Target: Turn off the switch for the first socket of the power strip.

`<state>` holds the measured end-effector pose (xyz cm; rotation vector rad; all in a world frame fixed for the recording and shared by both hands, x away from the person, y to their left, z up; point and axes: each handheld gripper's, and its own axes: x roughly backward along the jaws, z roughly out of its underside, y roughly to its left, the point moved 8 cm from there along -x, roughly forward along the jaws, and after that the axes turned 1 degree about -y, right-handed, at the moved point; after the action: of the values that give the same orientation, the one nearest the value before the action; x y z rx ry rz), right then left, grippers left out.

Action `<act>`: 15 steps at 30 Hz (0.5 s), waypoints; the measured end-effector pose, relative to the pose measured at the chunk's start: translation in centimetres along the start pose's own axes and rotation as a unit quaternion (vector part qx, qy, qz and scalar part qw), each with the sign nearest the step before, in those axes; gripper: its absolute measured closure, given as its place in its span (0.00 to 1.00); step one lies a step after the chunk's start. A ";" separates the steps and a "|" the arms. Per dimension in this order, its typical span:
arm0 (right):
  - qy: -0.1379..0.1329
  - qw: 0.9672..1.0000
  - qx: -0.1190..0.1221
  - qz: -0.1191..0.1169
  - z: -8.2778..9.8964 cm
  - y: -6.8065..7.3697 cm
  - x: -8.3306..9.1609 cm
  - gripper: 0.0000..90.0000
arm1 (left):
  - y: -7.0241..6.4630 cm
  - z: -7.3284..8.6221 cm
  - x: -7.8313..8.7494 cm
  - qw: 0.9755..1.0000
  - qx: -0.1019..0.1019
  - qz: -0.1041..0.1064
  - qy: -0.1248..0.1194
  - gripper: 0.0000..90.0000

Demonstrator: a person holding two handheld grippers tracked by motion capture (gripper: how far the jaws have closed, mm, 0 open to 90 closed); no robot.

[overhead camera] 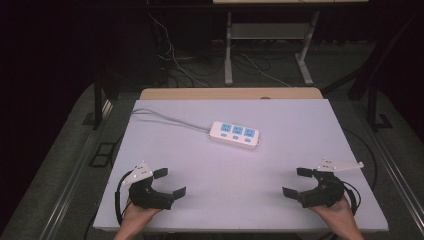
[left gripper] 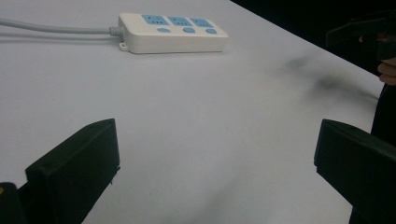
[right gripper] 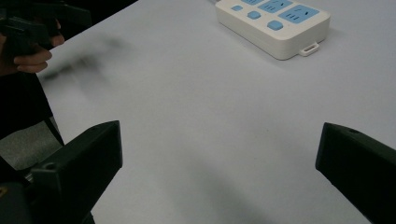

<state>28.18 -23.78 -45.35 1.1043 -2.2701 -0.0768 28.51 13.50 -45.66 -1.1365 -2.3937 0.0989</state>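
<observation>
No containers on the pale grey rectangular worktop [overhead camera: 220, 200]. The one item I saw was a white plastic power strip with three blue sockets and three blue buttons [overhead camera: 235, 134], lying flat around the middle, slightly toward the far edge, with its grey cable [overhead camera: 167, 119] running off to the far-left corner.

My left gripper [overhead camera: 169, 182] sat at the near-left of the worktop, jaws spread wide, nothing between them. My right gripper [overhead camera: 298, 181] sat at the near-right, jaws also released and holding nothing. Both pointed inward toward each other, with bare worktop between them.

The power strip was well apart from both pairs of jaws, farther up the worktop and roughly between the two grippers. From the left gripper view it lay ahead and to the left of the jaw gap; from the right gripper view it lay ahead and to the right.

In the right gripper view the strip's far end was cut off by the top edge. The opposite gripper showed dark and partly cropped at the frame edge in each gripper view. Dark smudges on the worktop near it were blurred; I couldn't tell what they were.
</observation>
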 end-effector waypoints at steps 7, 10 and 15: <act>-0.001 1.000 -0.004 -0.006 0.1 0.0 0.0 0.00 | -0.1 0.0 0.0 1.000 0.001 0.003 -0.002 0.00; 0.001 1.000 -0.005 -0.007 0.1 0.1 0.0 0.00 | -0.1 0.0 0.0 1.000 0.000 0.006 0.000 0.00; 0.003 1.000 -0.006 -0.008 0.2 0.1 0.0 0.00 | -0.2 0.0 -0.1 1.000 0.001 0.012 0.001 0.00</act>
<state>28.04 -23.74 -45.51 1.1151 -2.2536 -0.0941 28.38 13.30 -45.65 -1.1639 -2.3782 0.1091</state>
